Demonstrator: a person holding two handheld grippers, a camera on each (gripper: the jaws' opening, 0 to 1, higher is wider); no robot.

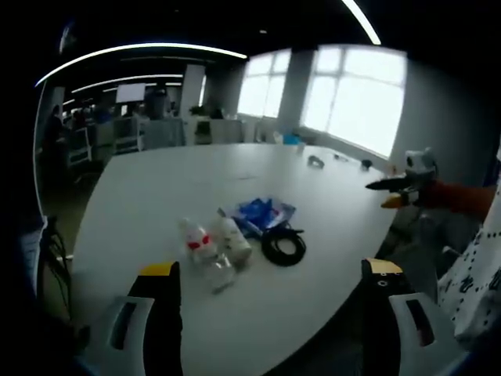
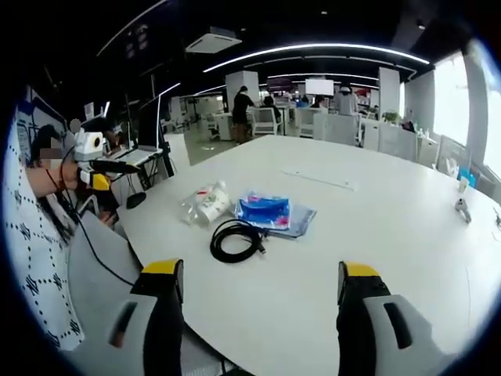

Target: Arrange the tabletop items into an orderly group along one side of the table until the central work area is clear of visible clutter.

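Near the front edge of the white round table [image 1: 156, 188] lies a small cluster. A clear bag of plastic bottles [image 1: 205, 247] with red labels rests beside a white bottle [image 1: 233, 239], a blue packet [image 1: 262, 213] and a coiled black cable [image 1: 283, 244]. My left gripper [image 1: 270, 268] hovers open just short of them, holding nothing. From the other side I see the bottle bag [image 2: 205, 204], blue packet [image 2: 266, 211] and cable [image 2: 235, 239]. My right gripper [image 2: 260, 270] is open and empty above the table edge. It also shows at the far right [image 1: 401, 189], and the left gripper [image 2: 98, 168] at the left.
Small dark items [image 1: 315, 161] [image 1: 366, 164] lie near the table's window side, and another small object [image 2: 462, 207] sits there too. A thin strip [image 2: 317, 178] lies mid-table. A person in a patterned shirt [image 2: 39, 258] stands at the edge. Office desks and chairs [image 2: 262, 121] stand beyond.
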